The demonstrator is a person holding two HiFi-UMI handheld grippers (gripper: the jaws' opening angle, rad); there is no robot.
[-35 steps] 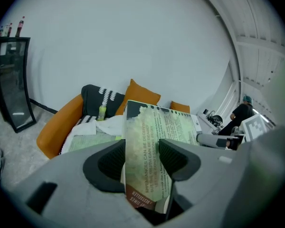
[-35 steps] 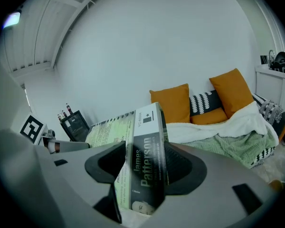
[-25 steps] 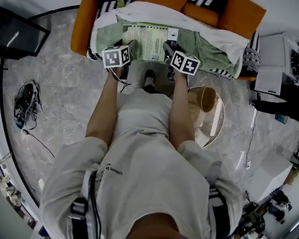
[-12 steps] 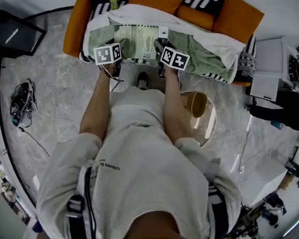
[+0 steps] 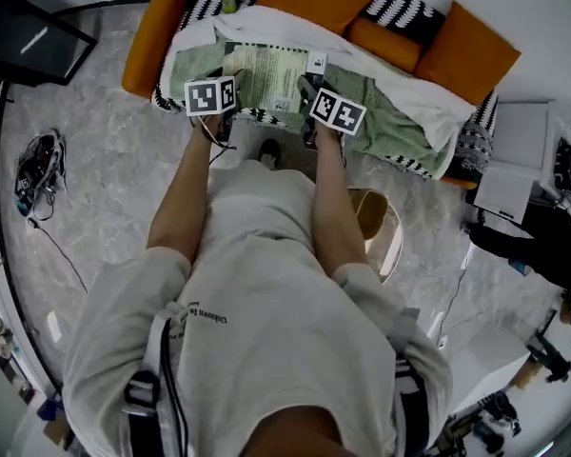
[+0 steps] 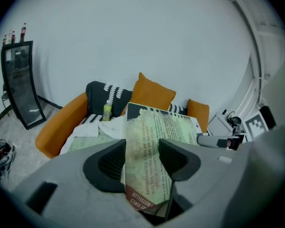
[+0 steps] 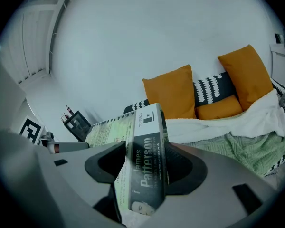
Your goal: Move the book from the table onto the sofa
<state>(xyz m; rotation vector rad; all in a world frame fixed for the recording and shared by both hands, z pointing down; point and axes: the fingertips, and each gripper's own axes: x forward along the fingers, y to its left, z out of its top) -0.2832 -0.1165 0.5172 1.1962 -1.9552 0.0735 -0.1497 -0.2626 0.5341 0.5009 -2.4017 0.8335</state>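
Sofa [image 5: 150, 41], orange, cushioned: ahead of both pairs of jaws.
Green blanket [image 5: 385, 112]: spread on the seat, beyond the jaws.
Book [image 5: 271, 72]: over the blanket, spanning between the two grippers.
Left gripper [image 6: 142, 151]: jaws closed on one book edge.
Right gripper [image 7: 145, 167]: jaws clamped on the spine edge.
Small bottle [image 6: 107, 111]: beyond the left jaws.

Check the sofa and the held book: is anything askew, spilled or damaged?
Nothing spilled or damaged. The white blanket and green throw lie rumpled on the sofa, and a small bottle stands by the black cushion.
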